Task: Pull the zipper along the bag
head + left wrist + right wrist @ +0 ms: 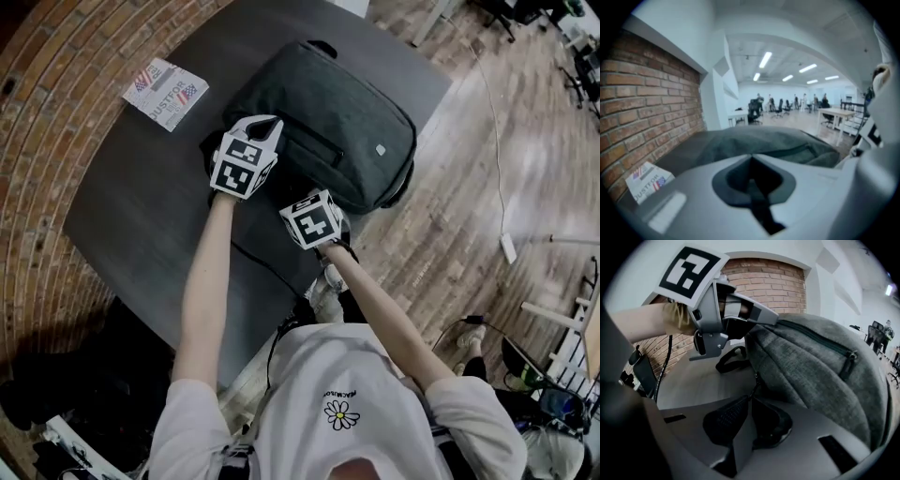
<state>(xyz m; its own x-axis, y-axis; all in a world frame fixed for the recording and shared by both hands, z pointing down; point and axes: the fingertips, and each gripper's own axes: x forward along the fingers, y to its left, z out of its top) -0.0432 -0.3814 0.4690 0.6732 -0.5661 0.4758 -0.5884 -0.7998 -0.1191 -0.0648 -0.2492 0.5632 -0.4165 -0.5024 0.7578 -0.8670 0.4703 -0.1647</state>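
Nearest the head camera are the person's white shirt [337,394] and both forearms, reaching toward 12 o'clock.

Right gripper [752,397]: jaws together, clamped on the zipper pull [756,380] at their very tips. The pull runs up to the near corner of the bag [328,122].

Left gripper [751,161]: at 10 o'clock of the right one. Its jaws are together and, as seen from the right gripper view, pinched on the bag at its top edge, apparently as an anchor.

The grey bag lies flat on the dark table [141,216], at 12 o'clock of both grippers. Its 4 o'clock corner is close to the table edge. A black strap [731,359] trails on the table below the left gripper. A leaflet [166,92] lies well apart at 10 o'clock of the bag.

Risks, as judged:
- The tip-only hold on the small pull may slip off once the zipper resists.
- The slider sits at a corner, so a pull off the line of the track could jam it or snag the cloth.
- If the left pinch lets go, the bag would drag with the pull toward the near table edge instead of the zipper moving.
- The loose strap could foul the right gripper's path.
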